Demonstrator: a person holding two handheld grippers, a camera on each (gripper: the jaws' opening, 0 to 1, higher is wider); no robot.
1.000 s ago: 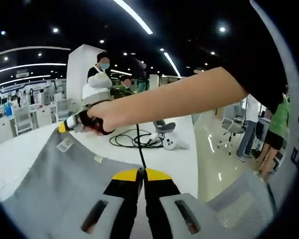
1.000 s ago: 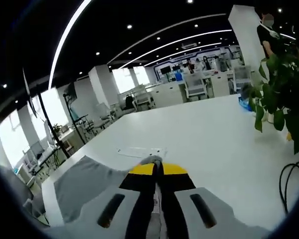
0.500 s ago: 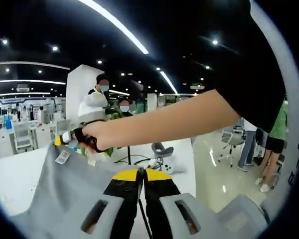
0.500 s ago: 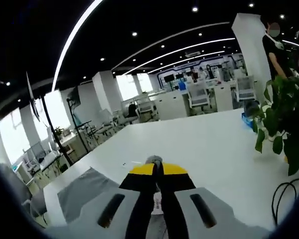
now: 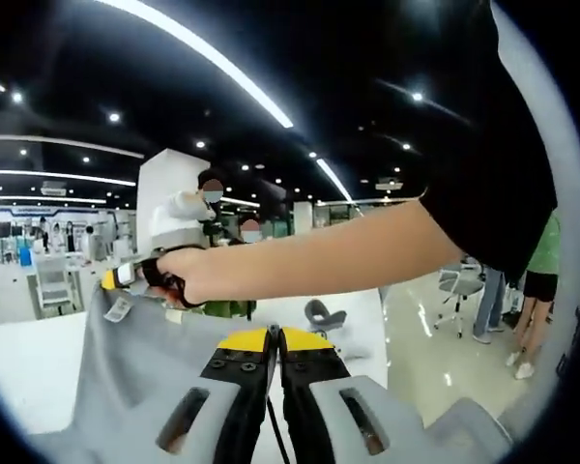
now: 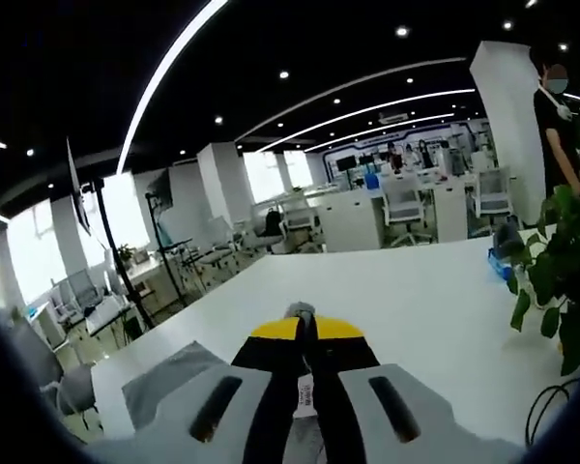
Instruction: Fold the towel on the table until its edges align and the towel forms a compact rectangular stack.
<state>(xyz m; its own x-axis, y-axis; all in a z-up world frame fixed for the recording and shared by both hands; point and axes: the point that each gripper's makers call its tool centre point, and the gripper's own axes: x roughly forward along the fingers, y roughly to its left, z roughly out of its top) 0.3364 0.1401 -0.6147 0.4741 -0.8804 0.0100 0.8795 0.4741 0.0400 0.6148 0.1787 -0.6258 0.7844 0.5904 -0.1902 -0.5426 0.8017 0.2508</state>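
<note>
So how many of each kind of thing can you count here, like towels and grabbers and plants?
Towels: 1, the grey towel
Grippers: 2, the left gripper and the right gripper, both shut on the towel
Plants: 1, the green plant on the white table
Tables: 1
Total: 5

grey towel [image 5: 126,367] lifted, hanging taut

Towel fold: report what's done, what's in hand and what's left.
Done: both grippers have shut on the grey towel, the left gripper on one edge, the right gripper on the edge with the white tag. In hand: the towel is raised off the white table. Left: lay it over, align edges, stack.
</note>
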